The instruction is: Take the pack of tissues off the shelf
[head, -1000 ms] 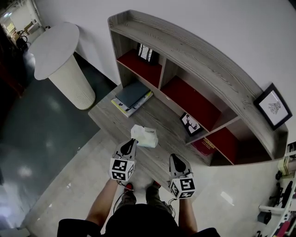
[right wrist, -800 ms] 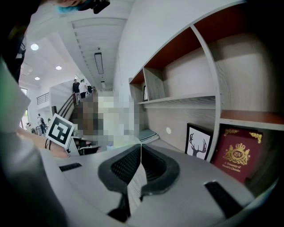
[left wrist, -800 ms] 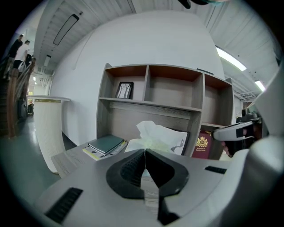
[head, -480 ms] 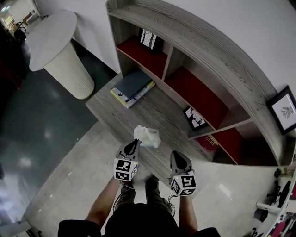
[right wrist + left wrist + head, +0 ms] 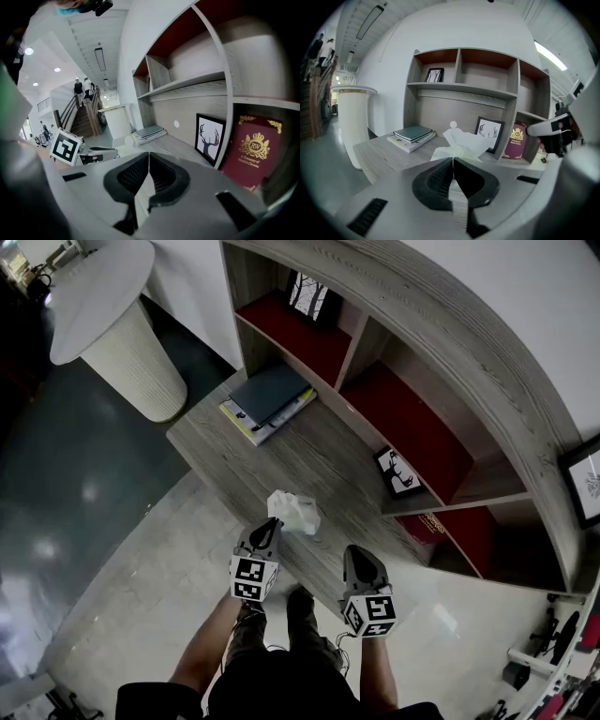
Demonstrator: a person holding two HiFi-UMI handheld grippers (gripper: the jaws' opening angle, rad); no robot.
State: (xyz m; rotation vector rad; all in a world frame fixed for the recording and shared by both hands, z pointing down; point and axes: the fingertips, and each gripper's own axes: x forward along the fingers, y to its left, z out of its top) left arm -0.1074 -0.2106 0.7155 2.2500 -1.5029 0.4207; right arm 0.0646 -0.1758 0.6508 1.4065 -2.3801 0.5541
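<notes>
The left gripper [image 5: 268, 532] has its fingers [image 5: 440, 176] fully together, pinching a thin, crumpled edge of the pack of tissues [image 5: 294, 513]. In the head view the pack sits just at 1 o'clock of the fingertips, over the near part of the tabletop [image 5: 309, 460] in front of the shelf [image 5: 441, 343]. In the left gripper view it stands up from the fingertips, apparently lifted rather than resting. It is well apart from the stack of books [image 5: 267, 404] at 11 o'clock and from the framed deer picture [image 5: 397, 473] at 2 o'clock. The right gripper [image 5: 357, 555] hangs beside the left at 3 o'clock, its fingers together on nothing, pointing toward the picture and the red book [image 5: 427, 528].

The step in hand looks like the carry-off: the pack is gripped and already out of the compartments. The next move probably calls for drawing it toward the person, clear of the tabletop edge, smoothly, since so slight a pinch on soft wrapping could slip.
</notes>
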